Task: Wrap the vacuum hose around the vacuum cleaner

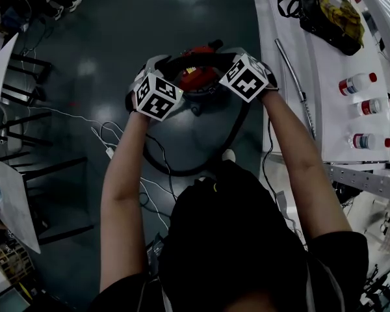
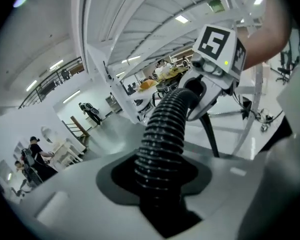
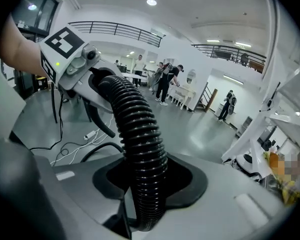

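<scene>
Head view: a dark, glossy floor (image 1: 117, 31) with a white table (image 1: 292, 129) at the right. The red vacuum cleaner (image 1: 198, 77) stands on the floor beneath two raised arms. The left gripper (image 1: 149, 77) and right gripper (image 1: 244, 64) carry a short span of the black ribbed vacuum hose (image 1: 195, 58) across the top of the machine, while the slack lies looped on the floor nearer the person. Holding the span at two points probably lets it be steered round the body. Left gripper view: before a bright hall, the jaws are clenched on the hose, which rises from their notch to the other gripper. Right gripper view: the same hall with distant people. These jaws likewise grasp the hose, which arches across to the left gripper.
</scene>
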